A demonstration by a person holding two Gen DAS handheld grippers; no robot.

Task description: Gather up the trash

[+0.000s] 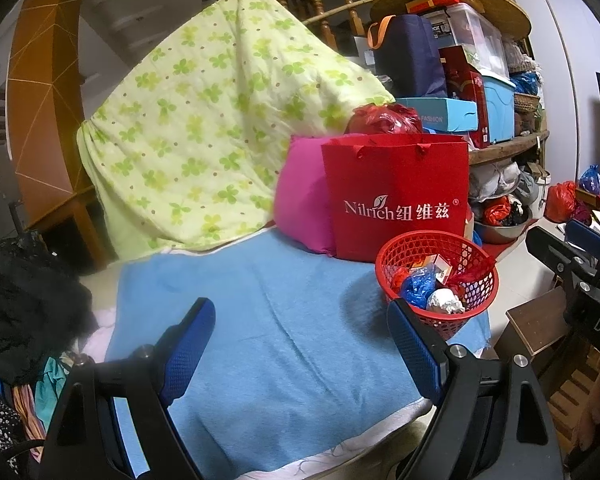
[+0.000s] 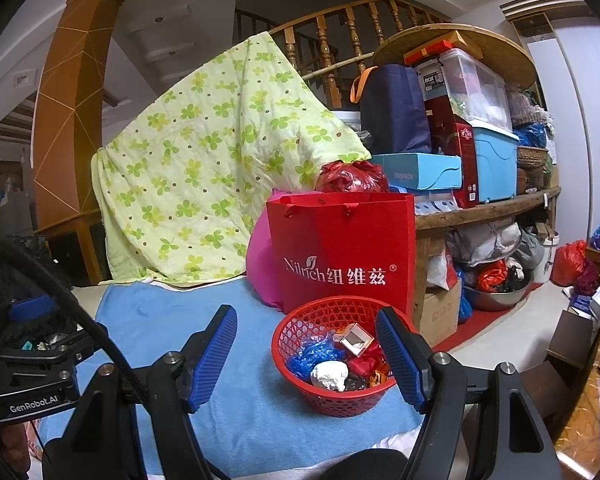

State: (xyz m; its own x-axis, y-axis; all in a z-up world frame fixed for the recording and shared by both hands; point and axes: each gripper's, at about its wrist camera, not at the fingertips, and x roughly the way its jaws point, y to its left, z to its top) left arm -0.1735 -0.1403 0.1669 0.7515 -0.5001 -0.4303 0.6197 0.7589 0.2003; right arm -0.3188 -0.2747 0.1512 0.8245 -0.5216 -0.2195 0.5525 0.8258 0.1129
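Far left in left wrist view: dark clothes pile (image 1: 24, 300) at edge of blue towel (image 1: 268, 320). Green clover quilt (image 1: 204, 128) draped behind towel. Left tongs (image 1: 300, 344) released, jaws wide apart, nothing between them, hovering over bare towel. Right of center: pink cushion (image 1: 300, 200) leaning against red Nilrich bag (image 1: 396, 200), red plastic bag (image 1: 384, 118) poking up behind it. Red mesh basket (image 1: 436, 280) sits on towel's right corner, just in front of Nilrich bag; trash inside: blue plastic wad (image 1: 418, 284), foil ball (image 1: 444, 302), small box (image 1: 440, 266), red wrappers. Right tongs (image 2: 306, 354) also released, empty, over towel w/ right finger (image 2: 400, 364) overlapping basket rim. Cluttered shelf (image 2: 488, 206) far right.
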